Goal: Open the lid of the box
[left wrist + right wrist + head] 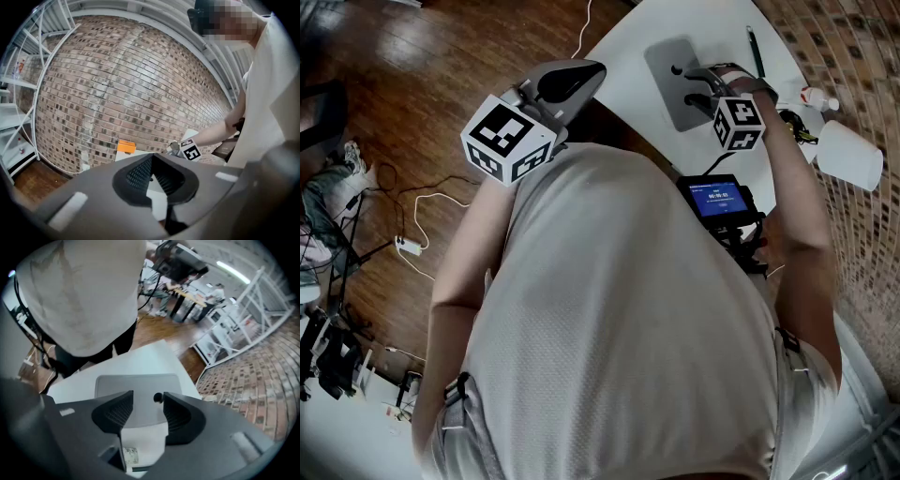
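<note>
We wear a pale off-white tee w/ short sleeves & a fine mesh weave, and dark trousers below it. There's a dark band at our right wrist. Our left gripper & right gripper look alike: matte grey moulded bodies, smooth & rounded, w/ small pale rectangular marks on top. The pads are blk, ribbed & wedge-shaped. Each gripper carries a white cube w/ blk square markers on its faces: left cube, right cube. A thin blk cable runs down beside the tee.
</note>
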A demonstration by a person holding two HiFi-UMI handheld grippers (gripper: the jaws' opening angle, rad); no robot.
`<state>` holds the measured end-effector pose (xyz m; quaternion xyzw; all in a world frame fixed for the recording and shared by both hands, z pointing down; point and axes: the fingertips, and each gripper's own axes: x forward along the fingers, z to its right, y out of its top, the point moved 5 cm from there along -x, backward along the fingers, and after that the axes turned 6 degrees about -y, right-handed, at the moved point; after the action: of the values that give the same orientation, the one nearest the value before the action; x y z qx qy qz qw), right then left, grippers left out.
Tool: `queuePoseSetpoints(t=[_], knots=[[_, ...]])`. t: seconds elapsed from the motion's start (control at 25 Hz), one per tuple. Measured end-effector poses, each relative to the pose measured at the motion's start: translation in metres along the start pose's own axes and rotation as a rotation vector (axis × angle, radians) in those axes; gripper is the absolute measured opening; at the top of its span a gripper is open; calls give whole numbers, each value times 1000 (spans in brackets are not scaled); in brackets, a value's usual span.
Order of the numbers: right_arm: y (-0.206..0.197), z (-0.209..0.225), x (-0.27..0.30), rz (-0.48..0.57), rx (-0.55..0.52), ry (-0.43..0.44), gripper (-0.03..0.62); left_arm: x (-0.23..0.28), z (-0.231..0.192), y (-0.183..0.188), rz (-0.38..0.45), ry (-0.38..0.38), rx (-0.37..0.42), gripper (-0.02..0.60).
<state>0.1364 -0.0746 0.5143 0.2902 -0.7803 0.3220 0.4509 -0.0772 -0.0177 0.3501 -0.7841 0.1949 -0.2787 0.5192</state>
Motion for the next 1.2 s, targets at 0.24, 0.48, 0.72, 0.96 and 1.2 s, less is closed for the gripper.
queuePoseSetpoints(t=[0.24, 0.48, 0.72, 0.96, 1.2], knots=[[-12, -27, 31, -124, -89, 189, 299, -28, 12, 0, 14, 46, -3, 0], [-16, -36, 49, -186, -61, 323, 310, -46, 17, -4, 26, 108, -36, 0], [-15, -34, 50, -202, -3, 334, 298, -50, 7, -10, 17, 92, -44, 0], [-38, -30, 1, -143, 371, 167, 296, 8, 7, -4, -48, -64, -12, 0], [-70, -71, -4, -209, 597, 195, 296, 27, 5, -9, -57, -126, -15, 0]])
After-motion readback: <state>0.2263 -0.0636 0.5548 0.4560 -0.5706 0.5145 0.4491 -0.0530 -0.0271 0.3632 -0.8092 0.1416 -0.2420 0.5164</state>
